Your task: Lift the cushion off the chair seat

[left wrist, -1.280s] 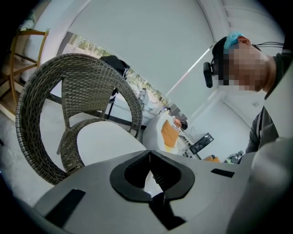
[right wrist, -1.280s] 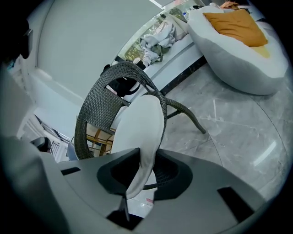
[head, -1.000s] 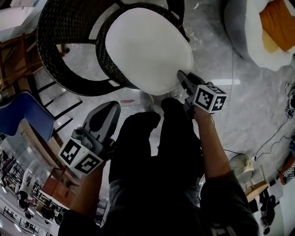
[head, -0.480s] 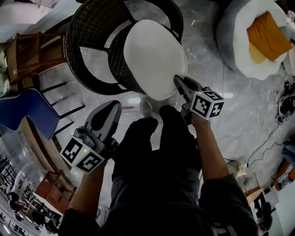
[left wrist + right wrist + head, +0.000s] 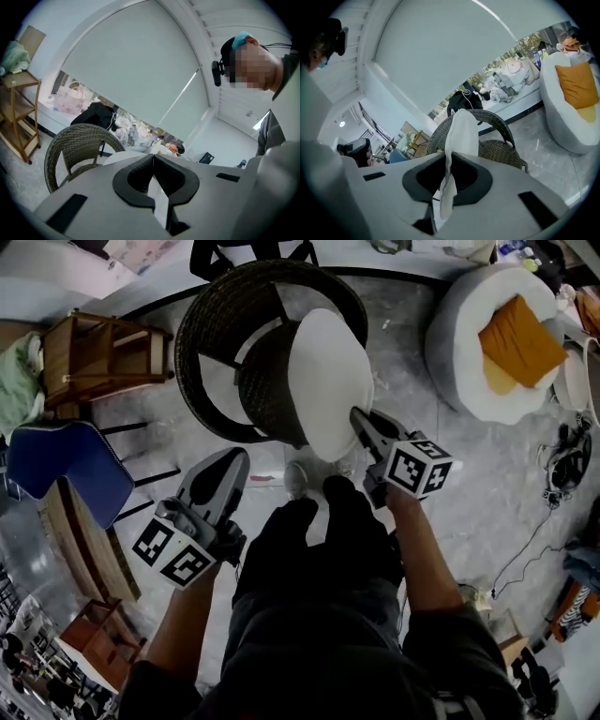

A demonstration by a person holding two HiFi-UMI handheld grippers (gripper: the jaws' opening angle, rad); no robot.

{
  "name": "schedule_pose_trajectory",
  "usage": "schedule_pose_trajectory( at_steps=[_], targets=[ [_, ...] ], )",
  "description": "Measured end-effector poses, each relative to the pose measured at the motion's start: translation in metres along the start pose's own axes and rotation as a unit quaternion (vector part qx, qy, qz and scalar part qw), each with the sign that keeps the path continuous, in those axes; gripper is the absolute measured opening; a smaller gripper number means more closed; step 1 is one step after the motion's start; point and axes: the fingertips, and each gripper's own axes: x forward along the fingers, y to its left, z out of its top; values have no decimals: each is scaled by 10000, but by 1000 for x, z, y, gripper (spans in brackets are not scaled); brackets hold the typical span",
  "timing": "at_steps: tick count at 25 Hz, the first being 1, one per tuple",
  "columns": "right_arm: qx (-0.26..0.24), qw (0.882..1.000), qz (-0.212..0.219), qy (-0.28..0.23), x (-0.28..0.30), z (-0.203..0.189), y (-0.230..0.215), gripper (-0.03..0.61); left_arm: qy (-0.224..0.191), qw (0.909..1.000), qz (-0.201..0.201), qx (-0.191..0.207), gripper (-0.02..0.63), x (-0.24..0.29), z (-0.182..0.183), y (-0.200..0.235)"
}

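The white cushion (image 5: 328, 381) stands tilted on edge above the dark wicker chair (image 5: 225, 324), with its near edge raised off the seat. My right gripper (image 5: 357, 419) is shut on that near edge. In the right gripper view the thin cushion (image 5: 461, 129) edge runs pinched between the jaws of my right gripper (image 5: 449, 158), with the chair (image 5: 497, 147) behind it. My left gripper (image 5: 230, 458) hangs to the left of the chair, apart from the cushion. Its jaws (image 5: 153, 157) meet with nothing between them.
A grey round lounge seat (image 5: 450, 343) with an orange pillow (image 5: 514, 338) stands at the right. A wooden shelf (image 5: 94, 357) and a blue chair (image 5: 70, 470) are at the left. Cables (image 5: 561, 465) lie on the marble floor. The person's legs (image 5: 319, 549) are below me.
Both grippers have risen. The cushion, flat on the seat before, has tipped up on edge with the right gripper holding its near rim. The left gripper stays shut and bare.
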Motion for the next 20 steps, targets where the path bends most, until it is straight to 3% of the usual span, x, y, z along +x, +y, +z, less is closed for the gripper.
schedule_pose_trajectory(
  at_steps=[10, 20],
  targets=[
    [-244, 9973, 365, -581, -59, 78, 99, 37, -462, 9980, -184, 384, 12, -41, 76, -47],
    [-607, 9875, 754, -1242, -111, 144, 195, 35, -867, 9921, -439, 794, 12, -75, 141, -84]
  ],
)
